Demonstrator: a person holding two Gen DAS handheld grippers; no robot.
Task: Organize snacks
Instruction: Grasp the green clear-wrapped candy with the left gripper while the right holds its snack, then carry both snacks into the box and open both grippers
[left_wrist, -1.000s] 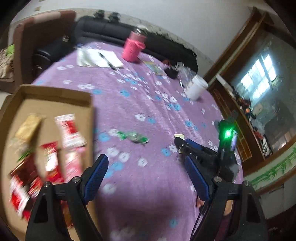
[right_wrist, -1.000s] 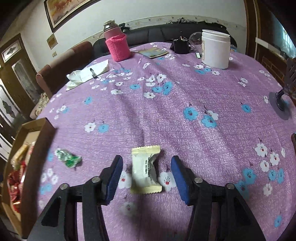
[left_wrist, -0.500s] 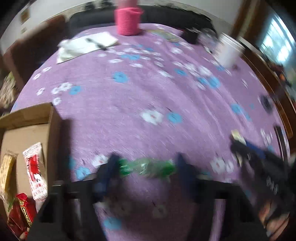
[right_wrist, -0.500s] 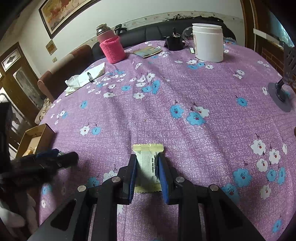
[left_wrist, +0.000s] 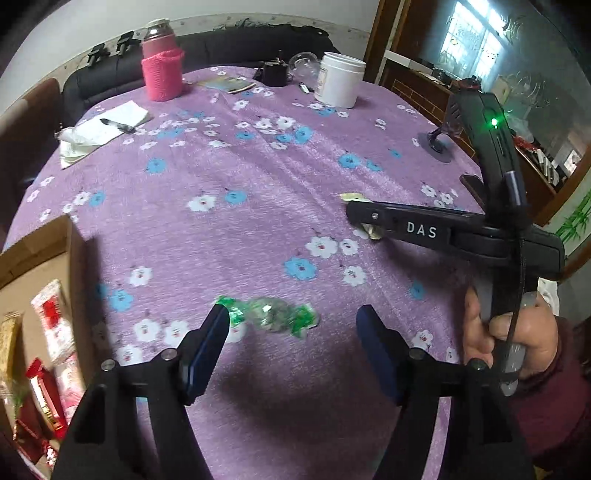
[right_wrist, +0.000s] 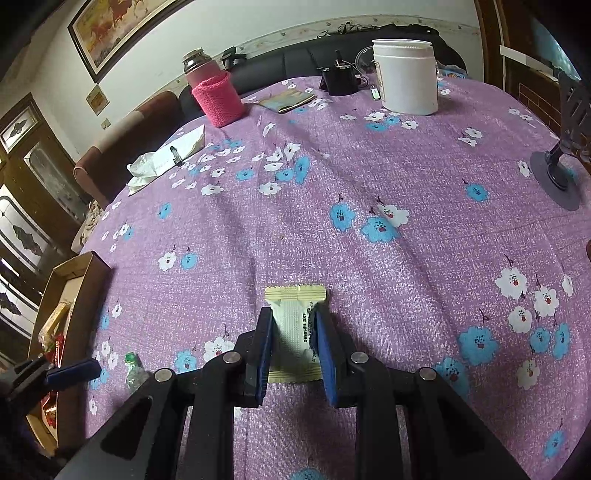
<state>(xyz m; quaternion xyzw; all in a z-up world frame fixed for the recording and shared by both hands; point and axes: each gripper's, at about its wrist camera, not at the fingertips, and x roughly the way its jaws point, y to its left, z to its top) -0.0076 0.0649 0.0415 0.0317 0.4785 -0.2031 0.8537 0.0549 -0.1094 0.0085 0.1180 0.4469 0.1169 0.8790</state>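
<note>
My right gripper (right_wrist: 293, 328) is shut on a pale yellow snack packet (right_wrist: 294, 328) that lies on the purple flowered tablecloth; in the left wrist view it (left_wrist: 364, 218) shows from the side with the packet's ends (left_wrist: 350, 196) sticking out. My left gripper (left_wrist: 295, 332) is open just above a green wrapped candy (left_wrist: 271, 314), which lies between and slightly ahead of its fingertips; the candy also shows in the right wrist view (right_wrist: 135, 371). A cardboard box (left_wrist: 44, 236) holding several red, white and yellow snack packs sits at the left edge.
At the table's far side stand a pink-sleeved flask (left_wrist: 162, 70), a white jar (left_wrist: 340, 83), a black cup (left_wrist: 275, 72), a booklet (left_wrist: 231, 85) and a napkin with a pen (left_wrist: 103, 129). A black stand (left_wrist: 437, 146) sits at the right.
My left gripper swung from over the box to the green candy and now straddles it. My right gripper closed on the yellow packet.
</note>
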